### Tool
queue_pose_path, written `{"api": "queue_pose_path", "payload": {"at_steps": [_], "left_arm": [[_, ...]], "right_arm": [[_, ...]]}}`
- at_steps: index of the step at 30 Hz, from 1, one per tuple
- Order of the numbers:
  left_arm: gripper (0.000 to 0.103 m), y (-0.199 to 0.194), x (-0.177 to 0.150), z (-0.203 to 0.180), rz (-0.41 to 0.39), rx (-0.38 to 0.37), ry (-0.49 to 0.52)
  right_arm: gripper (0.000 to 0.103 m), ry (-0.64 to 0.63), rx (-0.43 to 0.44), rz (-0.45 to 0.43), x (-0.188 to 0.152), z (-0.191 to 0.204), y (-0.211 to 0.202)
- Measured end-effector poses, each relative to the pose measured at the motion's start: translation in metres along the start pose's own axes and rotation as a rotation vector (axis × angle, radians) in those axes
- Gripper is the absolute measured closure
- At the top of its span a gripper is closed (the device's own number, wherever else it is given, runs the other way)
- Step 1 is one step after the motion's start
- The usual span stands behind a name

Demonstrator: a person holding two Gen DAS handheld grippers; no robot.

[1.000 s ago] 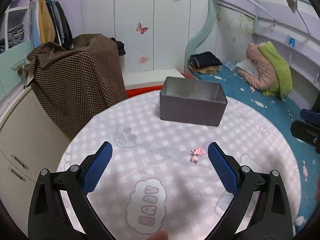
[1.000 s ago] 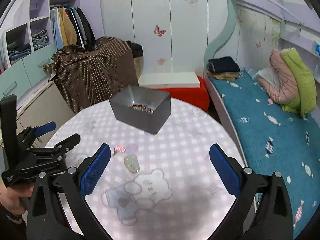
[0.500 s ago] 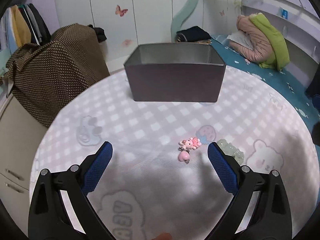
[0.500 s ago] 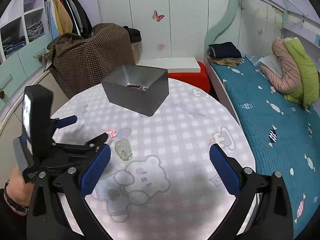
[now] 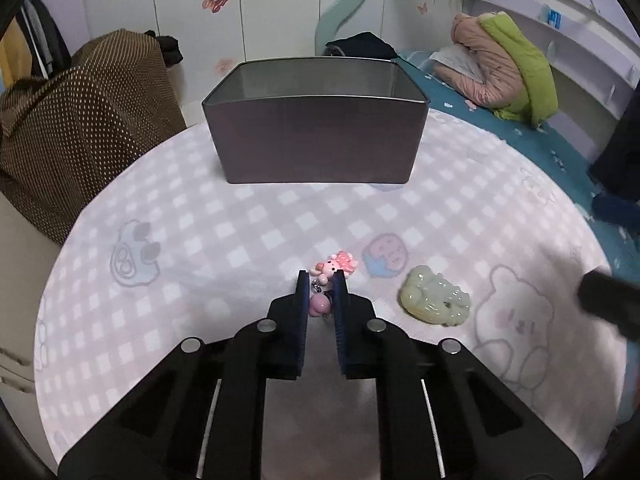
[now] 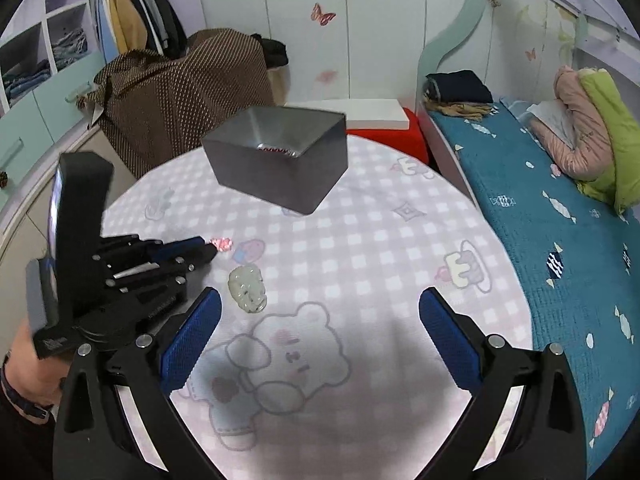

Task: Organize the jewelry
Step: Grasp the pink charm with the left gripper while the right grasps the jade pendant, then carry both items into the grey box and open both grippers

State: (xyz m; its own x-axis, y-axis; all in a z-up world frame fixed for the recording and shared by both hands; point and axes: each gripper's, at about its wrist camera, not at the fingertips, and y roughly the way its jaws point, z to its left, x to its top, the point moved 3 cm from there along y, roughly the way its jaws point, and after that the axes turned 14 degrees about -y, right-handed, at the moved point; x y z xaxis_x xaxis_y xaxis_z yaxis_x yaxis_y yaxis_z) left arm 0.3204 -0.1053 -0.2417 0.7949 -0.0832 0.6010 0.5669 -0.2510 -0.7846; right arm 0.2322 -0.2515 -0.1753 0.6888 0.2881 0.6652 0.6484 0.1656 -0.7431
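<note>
Pinching pink charm [image 5: 321, 305], left gripper [image 5: 321, 280] hiding its middle

A: Where's the tin box [image 5: 316, 140]?
B: On the round table [image 5: 192, 240], far side. Beaded bracelet [image 6: 276, 149] inside.
A: The charm [image 5: 334, 268]?
B: Before the box, between the left gripper [image 5: 321, 286] fingers. Jade pendant [image 5: 435, 300] just to its right.

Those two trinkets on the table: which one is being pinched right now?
The pink charm, between the left gripper fingers; the pale green pendant lies untouched beside it.

two low wrist views, shared tin [image 5: 316, 120] [image 6: 280, 164]
</note>
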Motion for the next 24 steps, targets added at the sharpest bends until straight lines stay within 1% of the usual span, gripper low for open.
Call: {"api": "queue_pose_path", "payload": {"at_steps": [2,4,8,11,13,14,15,17,19,20,21,22,24], "left_arm": [[0.092,-0.005,0.0,0.007,-0.004,-0.014,-0.026],[0.092,-0.013,0.0,0.014,-0.019,-0.013,-0.048],[0.092,-0.035,0.002,0.031,-0.058,0.008,-0.084],[0.092,-0.048,-0.002,0.043,-0.073,0.026,-0.102],[0.092,-0.054,-0.006,0.049,-0.077,0.035,-0.113],[0.092,-0.058,-0.008,0.054,-0.077,0.037,-0.121],[0.092,-0.06,-0.01,0.058,-0.077,0.038,-0.128],[0.092,-0.063,-0.014,0.062,-0.075,0.042,-0.141],[0.092,-0.064,-0.016,0.065,-0.074,0.044,-0.151],[0.092,-0.064,-0.018,0.067,-0.072,0.045,-0.156],[0.092,-0.064,-0.019,0.067,-0.071,0.044,-0.159],[0.092,-0.065,-0.02,0.068,-0.07,0.042,-0.162],[0.092,-0.066,-0.022,0.068,-0.07,0.04,-0.163]], "right_arm": [[0.008,-0.018,0.006,0.019,-0.001,0.004,0.007],[0.008,-0.039,0.022,0.045,-0.002,0.009,0.016],[0.008,-0.082,0.052,0.081,-0.003,0.022,0.035],[0.008,-0.12,0.074,0.093,0.0,0.033,0.047],[0.015,-0.141,0.079,0.095,0.003,0.038,0.053],[0.023,-0.157,0.082,0.099,0.004,0.04,0.057],[0.035,-0.164,0.086,0.105,0.006,0.042,0.06],[0.043,-0.189,0.08,0.114,0.007,0.046,0.066],[0.051,-0.219,0.081,0.096,0.008,0.051,0.067],[0.061,-0.228,0.086,0.09,0.009,0.053,0.067],[0.074,-0.24,0.091,0.083,0.009,0.055,0.066],[0.076,-0.257,0.095,0.077,0.009,0.057,0.065],[0.076,-0.27,0.085,0.079,0.008,0.059,0.065]]}}
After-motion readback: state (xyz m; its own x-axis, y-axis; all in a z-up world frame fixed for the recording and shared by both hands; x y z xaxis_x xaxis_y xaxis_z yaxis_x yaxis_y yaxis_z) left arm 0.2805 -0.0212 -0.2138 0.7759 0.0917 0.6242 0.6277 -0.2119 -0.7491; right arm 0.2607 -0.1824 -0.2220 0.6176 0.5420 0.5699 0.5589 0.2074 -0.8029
